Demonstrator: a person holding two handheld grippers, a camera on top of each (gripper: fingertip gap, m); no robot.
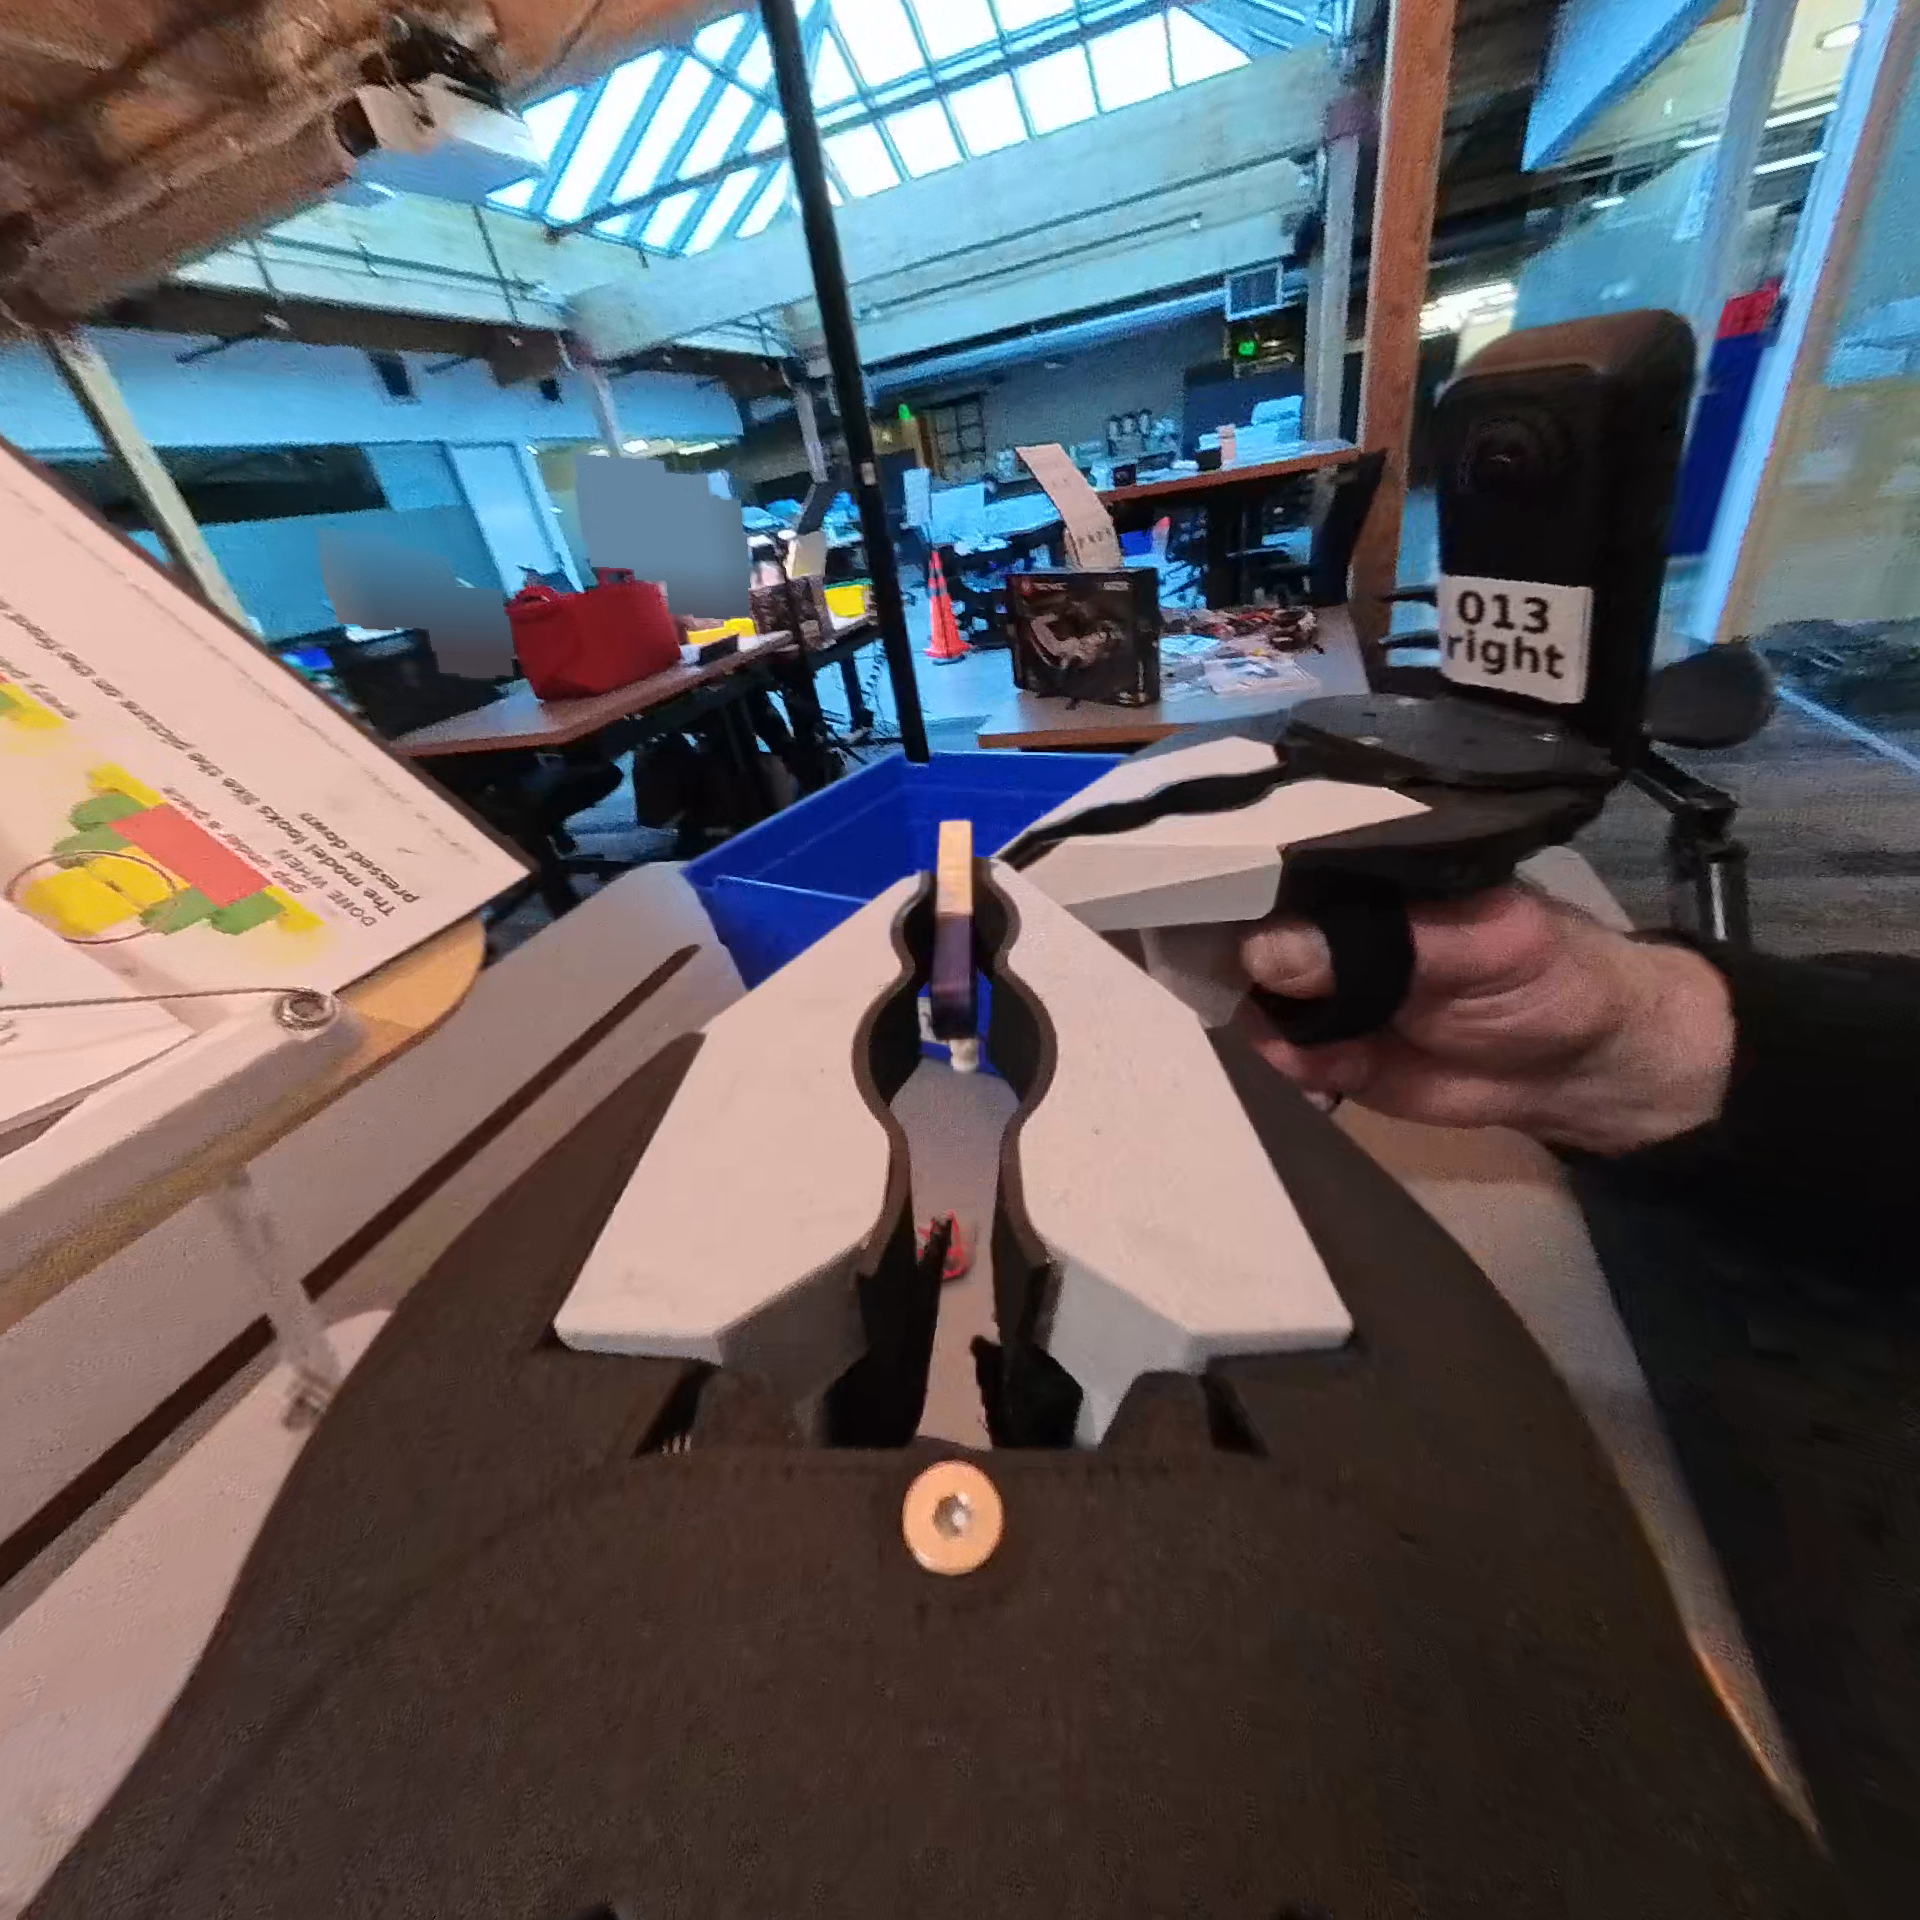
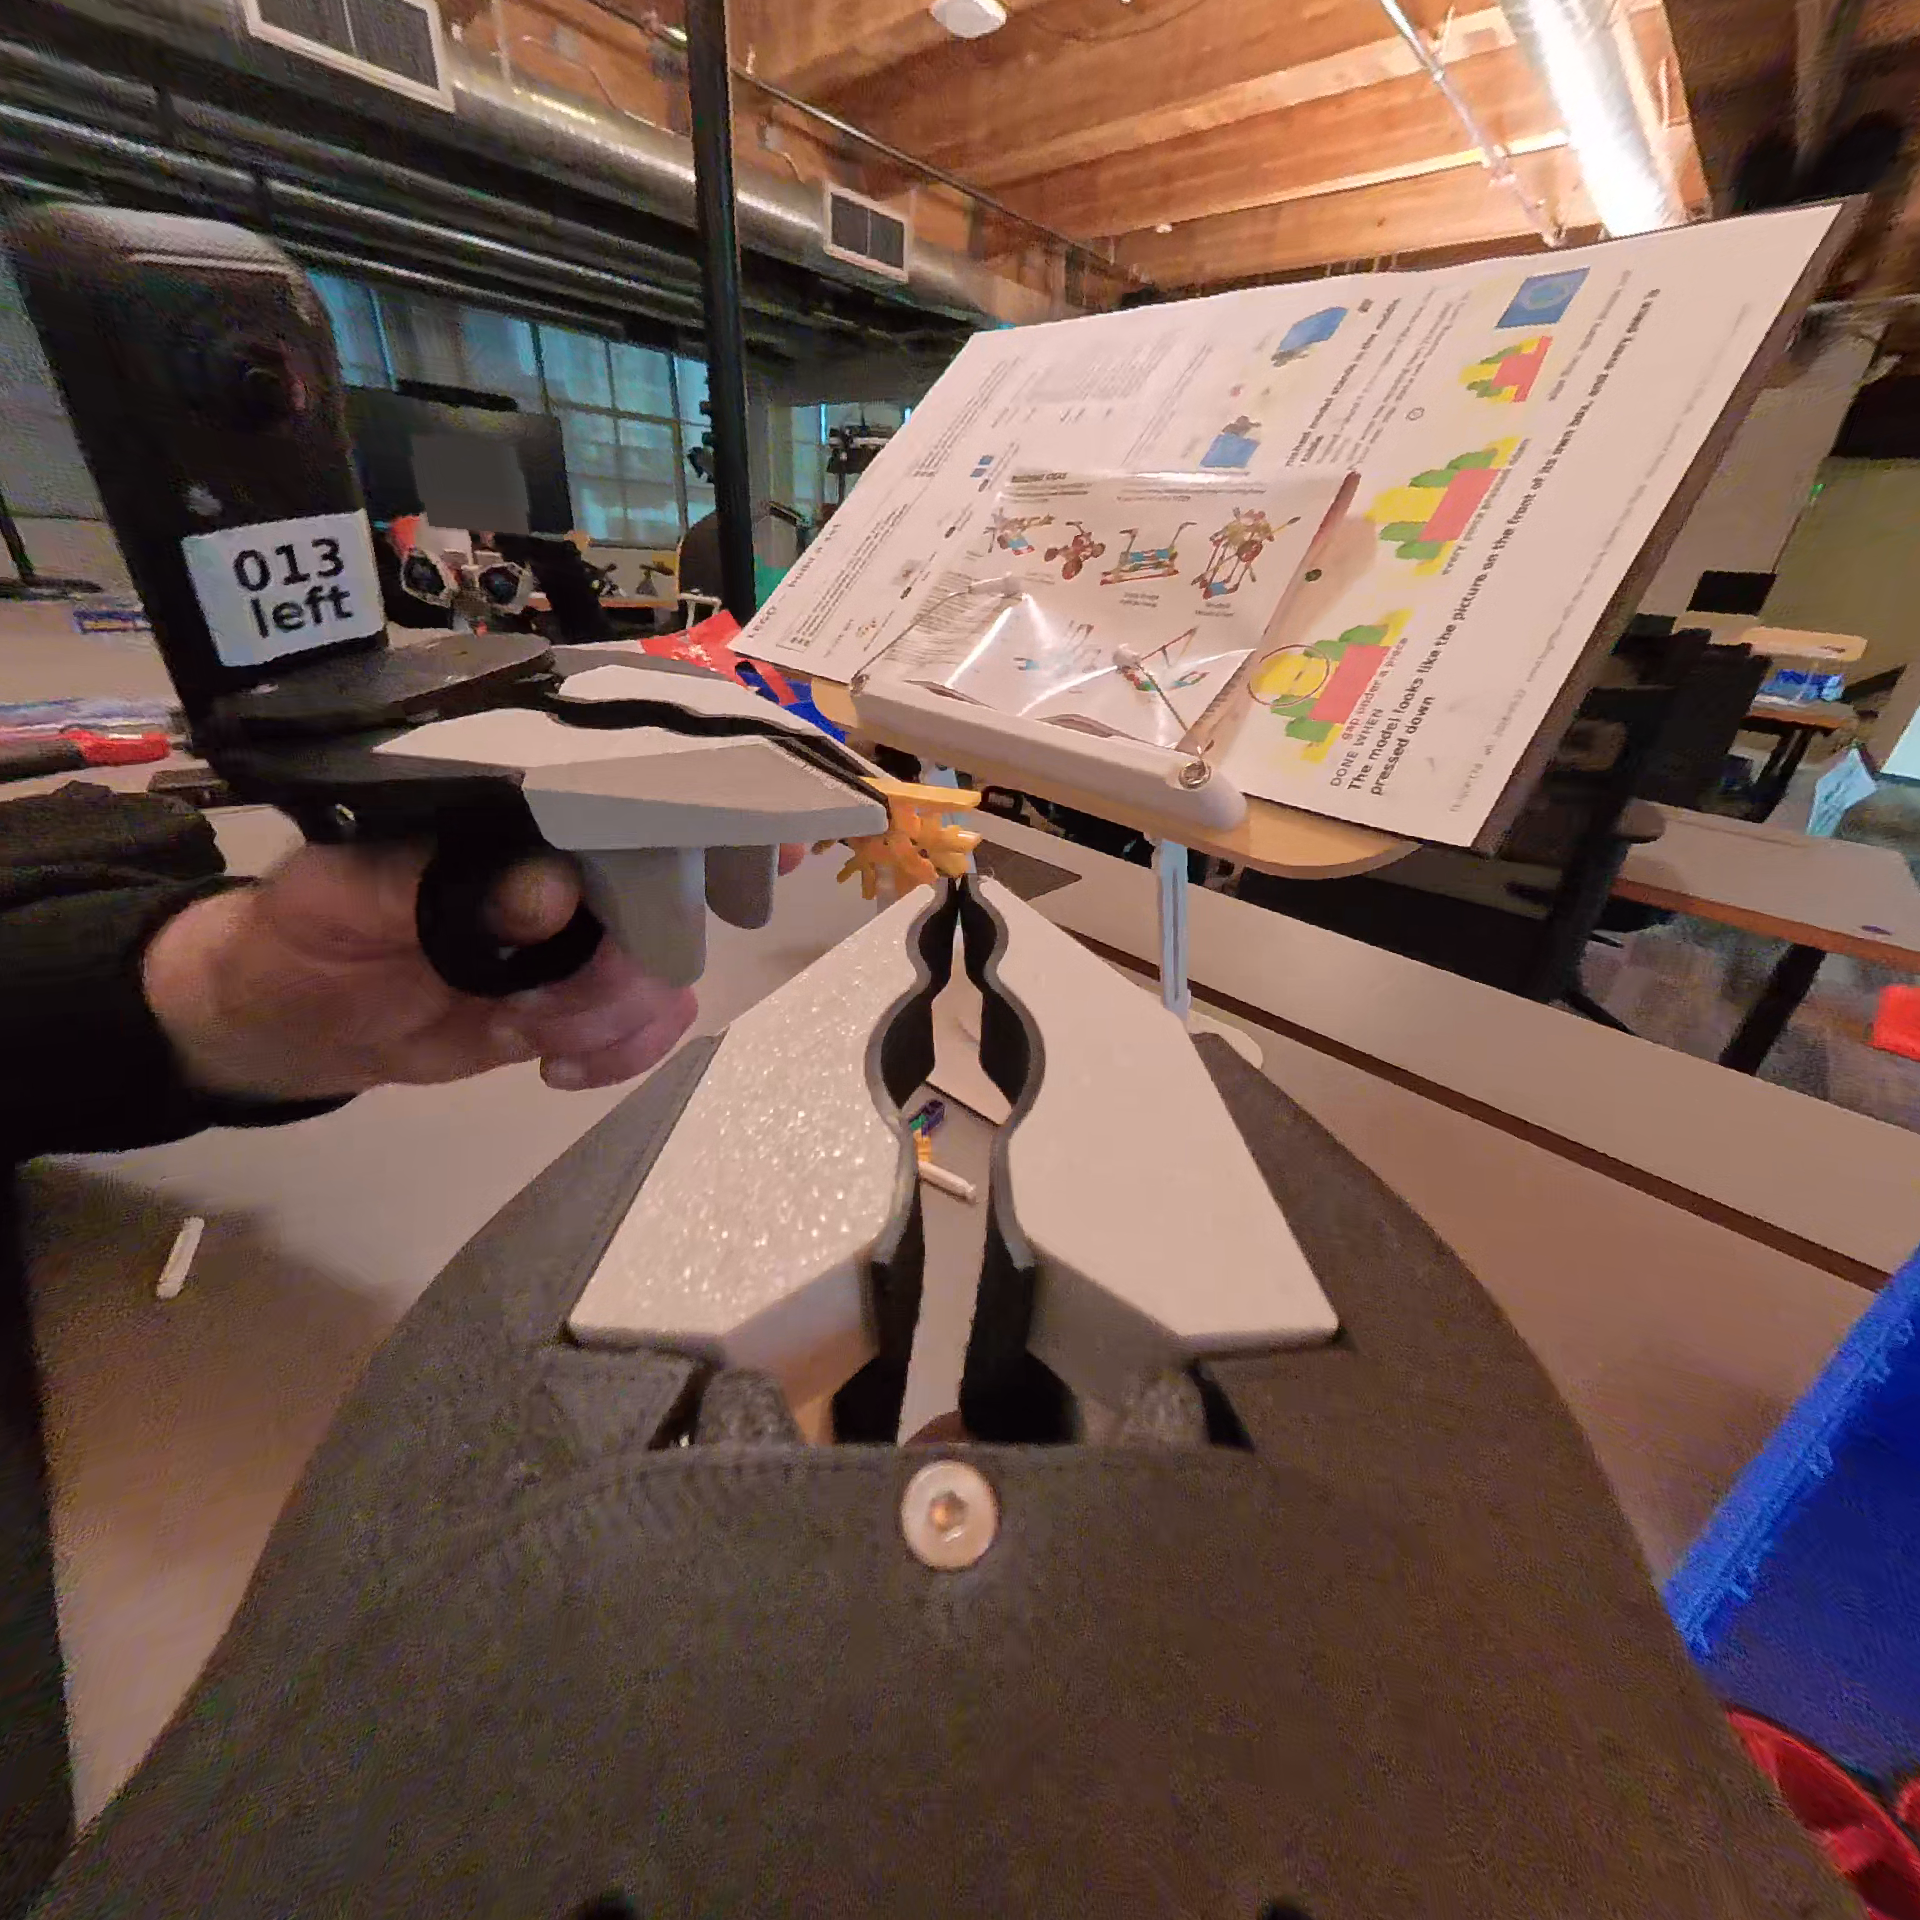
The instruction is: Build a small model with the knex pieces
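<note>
My left gripper (image 1: 954, 914) is shut on a flat toy connector piece (image 1: 954, 883) seen edge-on, yellow at the top and purple lower down, with a white rod end (image 1: 964, 1051) below it. In the right wrist view the left gripper (image 2: 883, 810) comes in from the left, held by a hand (image 2: 343, 987), with the yellow snowflake-shaped connector (image 2: 906, 844) at its tips. My right gripper (image 2: 953, 891) is shut, its tips meeting on the lower edge of that yellow connector. In the left wrist view the right gripper (image 1: 1013, 852) touches the piece from the right.
A tilted instruction board (image 2: 1299, 499) on a stand is behind the grippers. A blue bin (image 1: 831, 842) stands at the table's far side, also at the right edge (image 2: 1829, 1538). Loose white rods (image 2: 179, 1257) and small pieces (image 2: 928, 1122) lie on the table. A black pole (image 1: 842, 384) rises behind.
</note>
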